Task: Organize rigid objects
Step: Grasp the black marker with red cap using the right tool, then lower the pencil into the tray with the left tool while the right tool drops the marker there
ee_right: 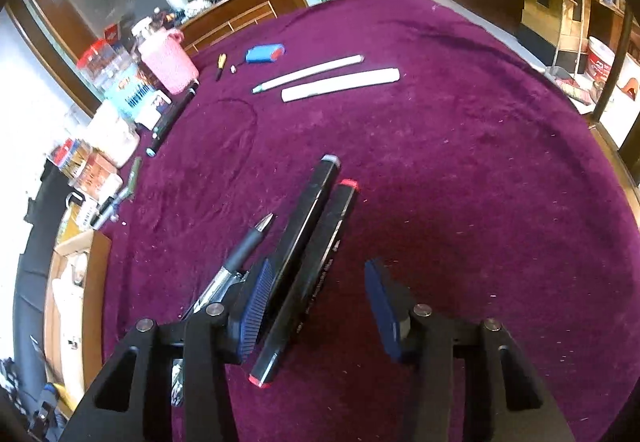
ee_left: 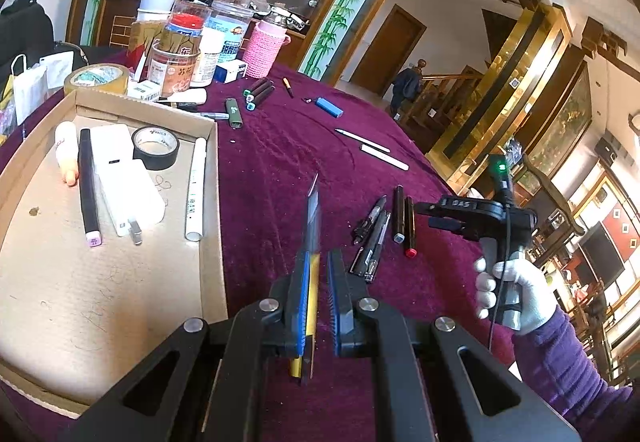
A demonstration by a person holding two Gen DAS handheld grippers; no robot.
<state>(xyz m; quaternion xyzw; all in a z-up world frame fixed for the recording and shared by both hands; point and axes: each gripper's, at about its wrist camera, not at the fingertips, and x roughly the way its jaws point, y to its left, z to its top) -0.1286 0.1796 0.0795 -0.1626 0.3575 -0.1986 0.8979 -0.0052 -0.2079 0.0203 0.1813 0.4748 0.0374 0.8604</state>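
L fingers (ee_left: 319, 262) clamp utility knife (ee_left: 311, 238), R fingers (ee_right: 320, 282) apart astride black markers (ee_right: 308, 242), "DAS" on gripper.

The glass jar (ee_left: 173, 65) at the table's far edge bears the characters "苏花" on its label. Print on the other bottles, the black tape roll (ee_left: 155, 147) and the markers is too small or blurred to read.

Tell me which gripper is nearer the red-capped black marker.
Right. The right gripper straddles the red-capped marker, pads not pressing; the left gripper sits off beside it, clamped on a utility knife.
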